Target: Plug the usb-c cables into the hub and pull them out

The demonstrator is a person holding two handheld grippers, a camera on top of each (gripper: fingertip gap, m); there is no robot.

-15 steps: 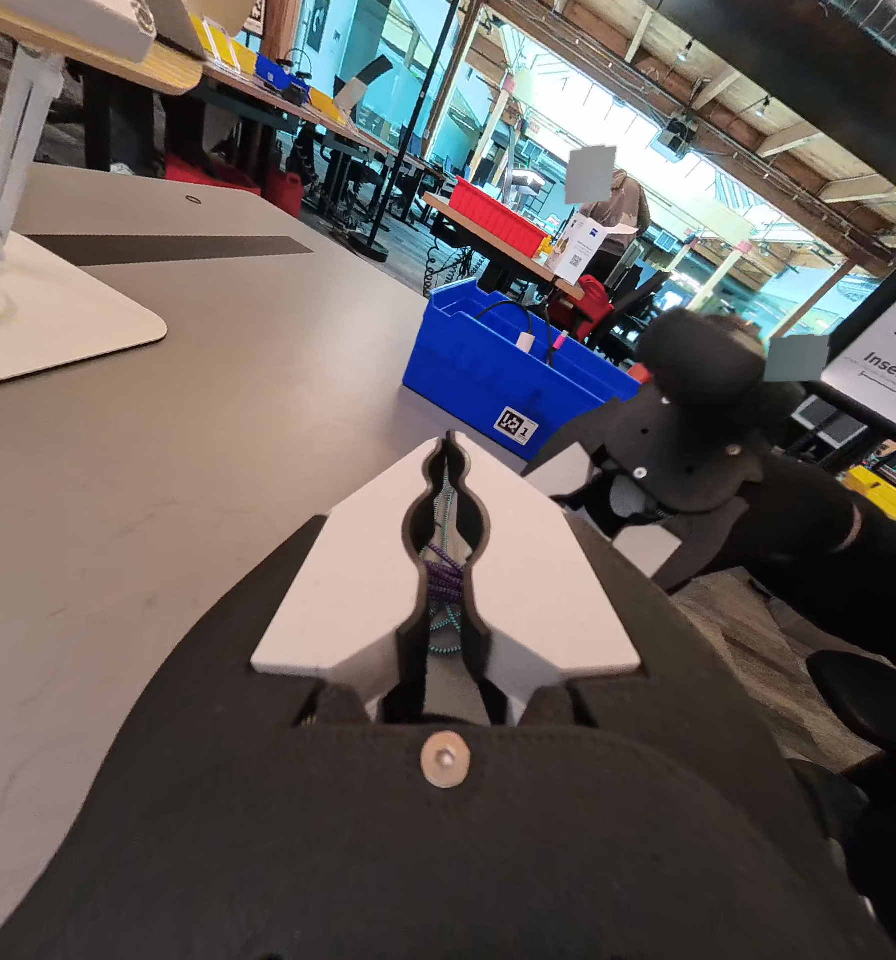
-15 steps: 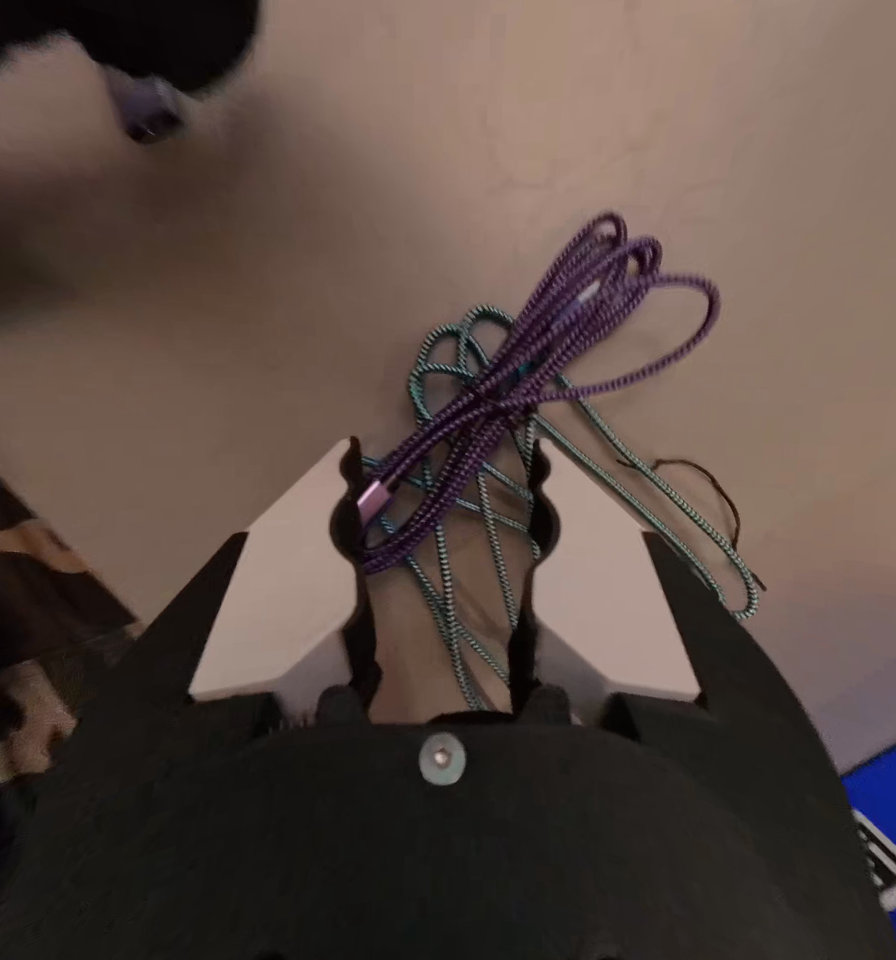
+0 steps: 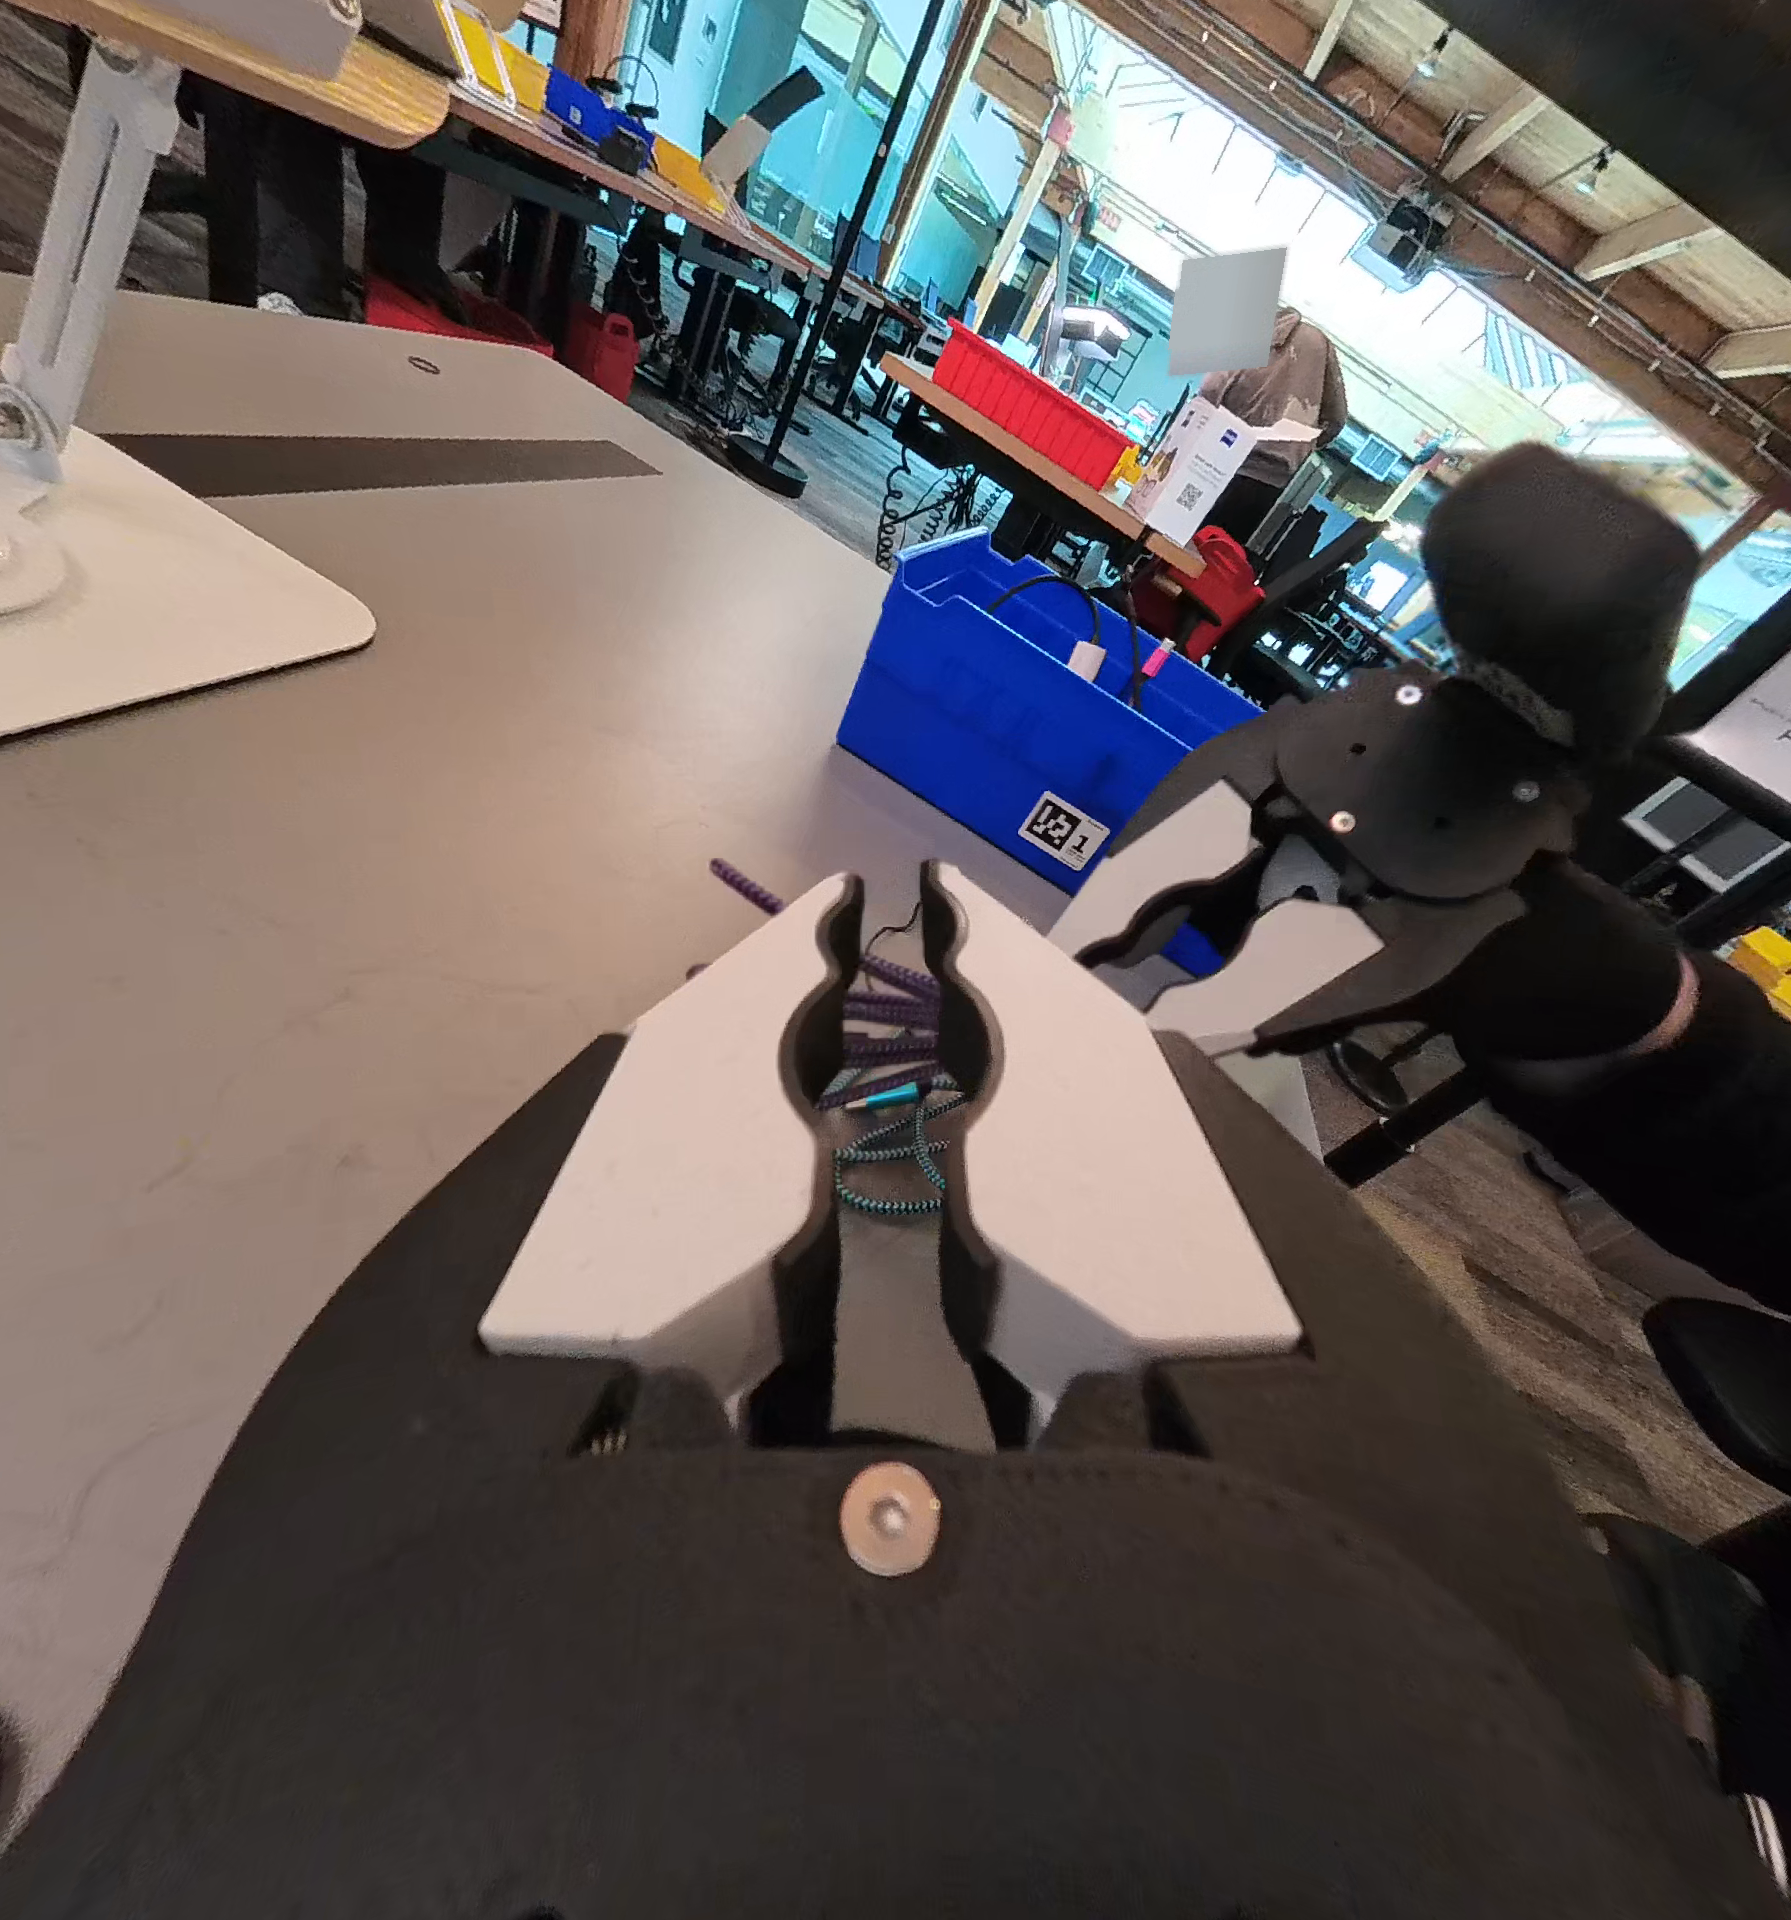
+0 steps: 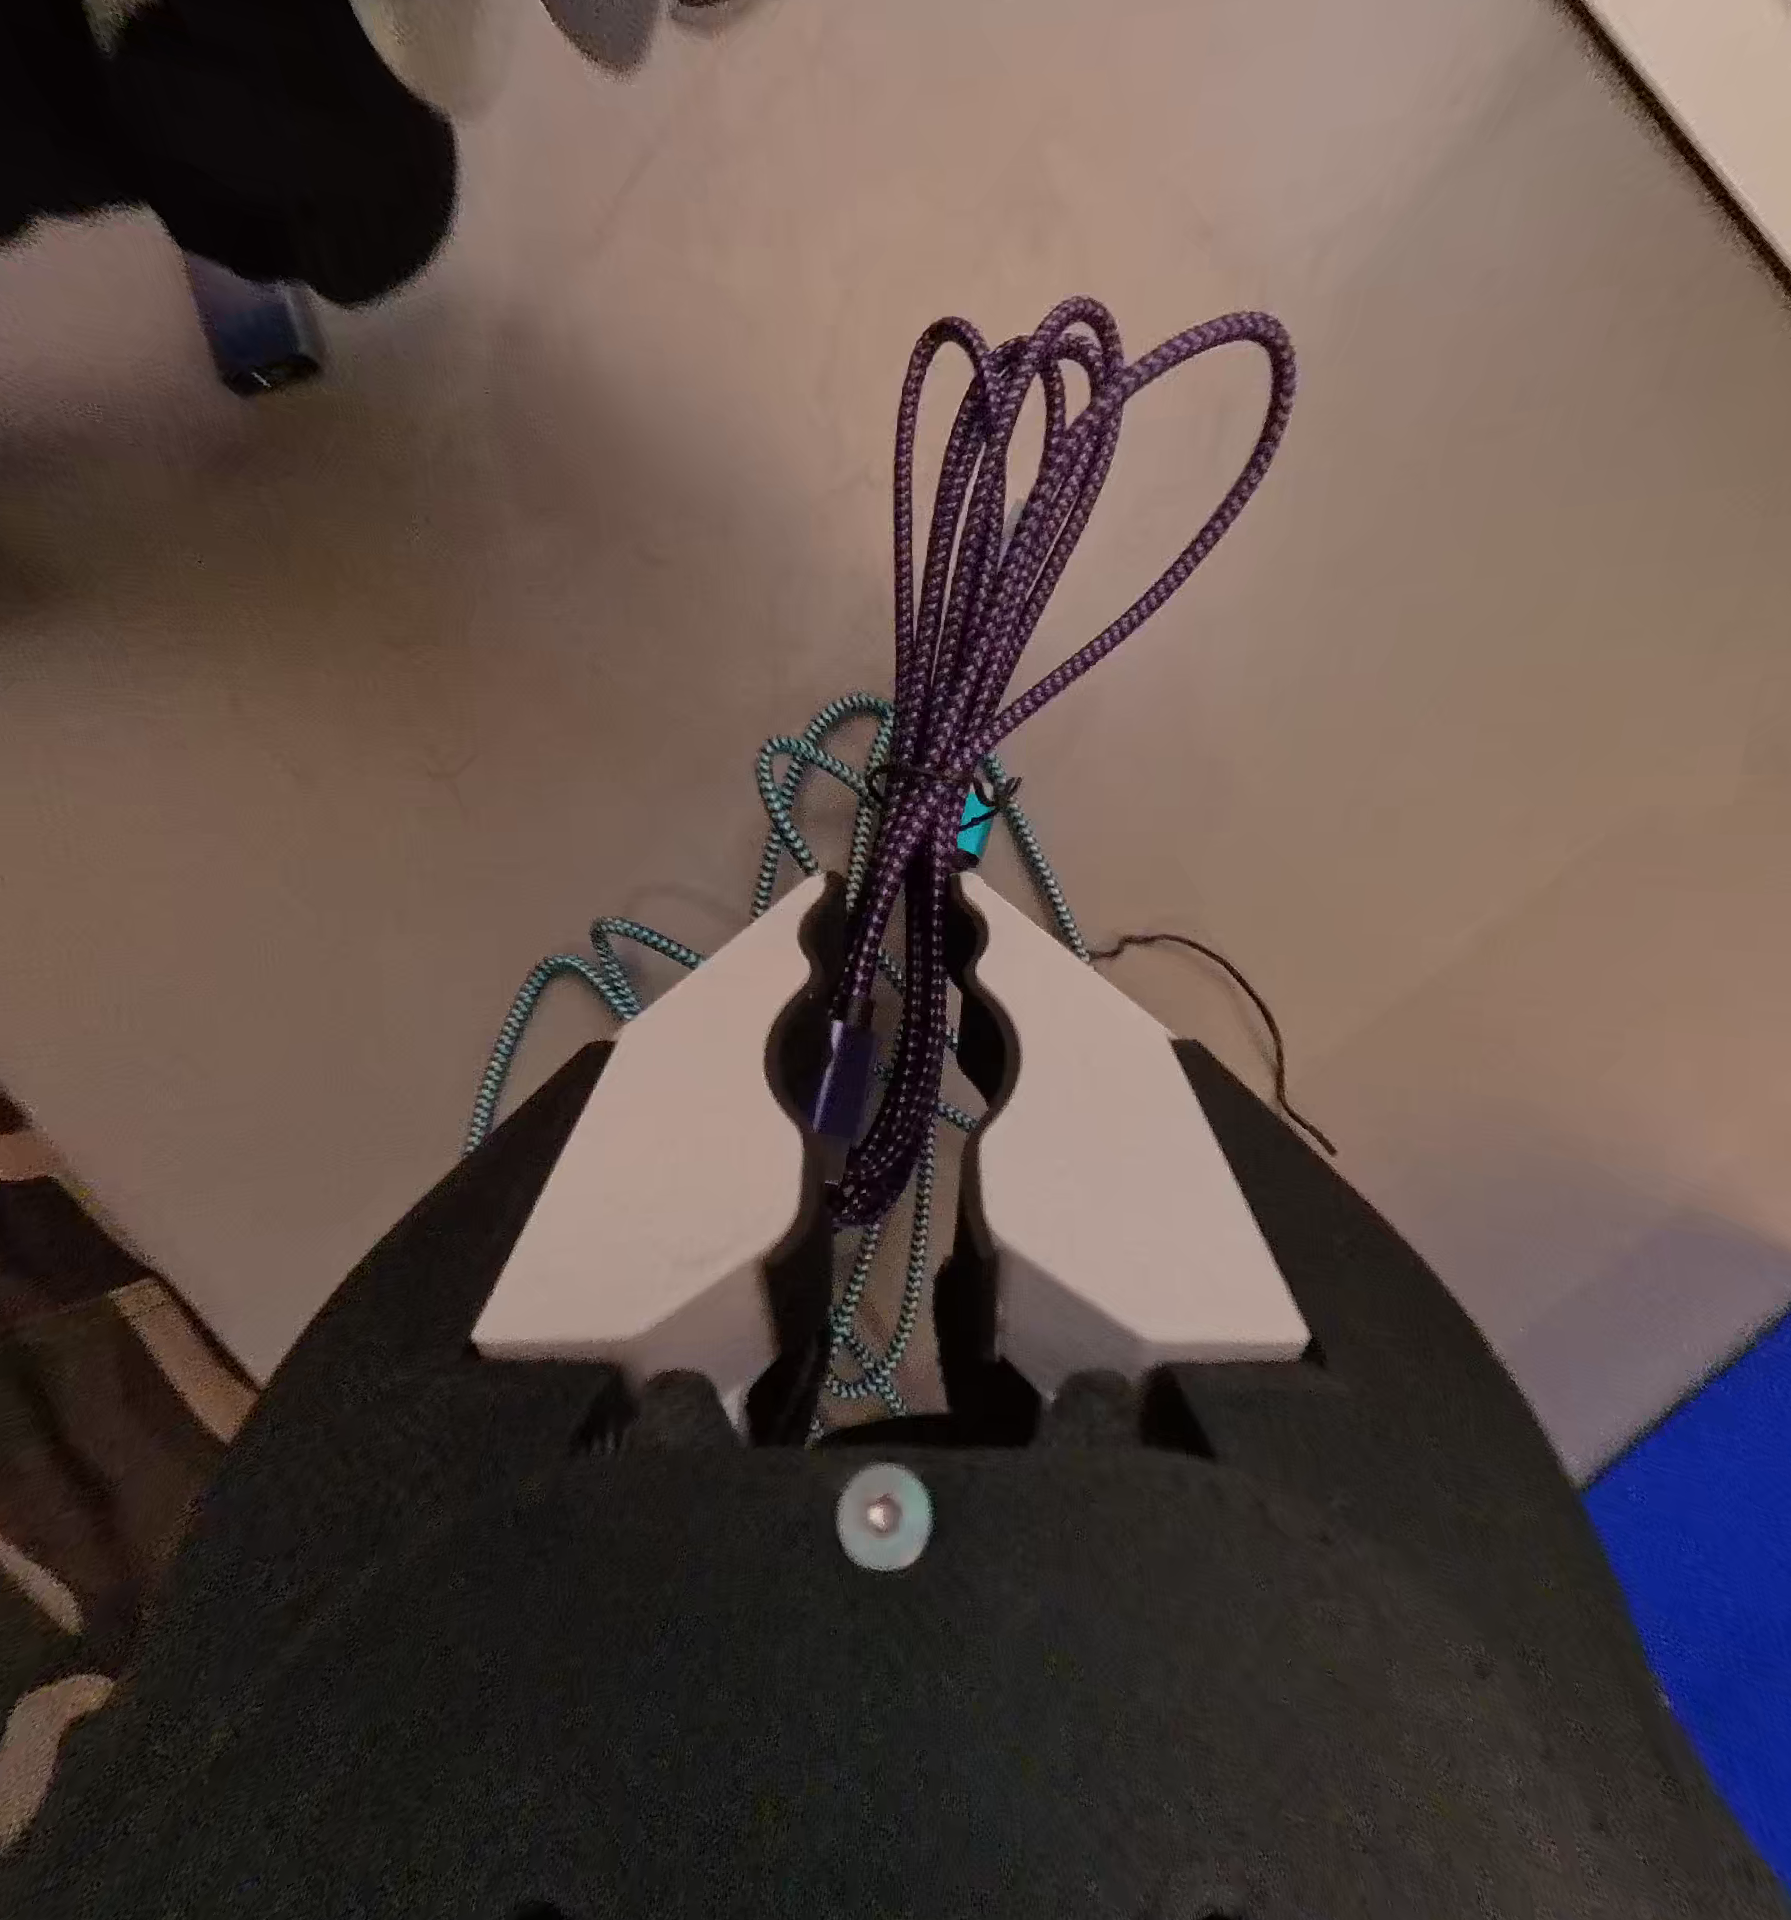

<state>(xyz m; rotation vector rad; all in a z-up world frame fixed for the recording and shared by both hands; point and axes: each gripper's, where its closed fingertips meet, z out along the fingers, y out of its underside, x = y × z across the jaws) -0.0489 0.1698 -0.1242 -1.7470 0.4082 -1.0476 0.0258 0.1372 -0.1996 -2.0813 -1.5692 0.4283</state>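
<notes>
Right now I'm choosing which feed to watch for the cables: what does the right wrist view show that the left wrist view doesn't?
Only the right wrist view shows the purple cable's full tied bundle of loops, its purple plug between the right tongs, the teal cable's spread, and a dark hub-like block at upper left. Only the left wrist view shows the blue bin's contents, the white stand base and the room. Both show the two cables on the grey table.
</notes>
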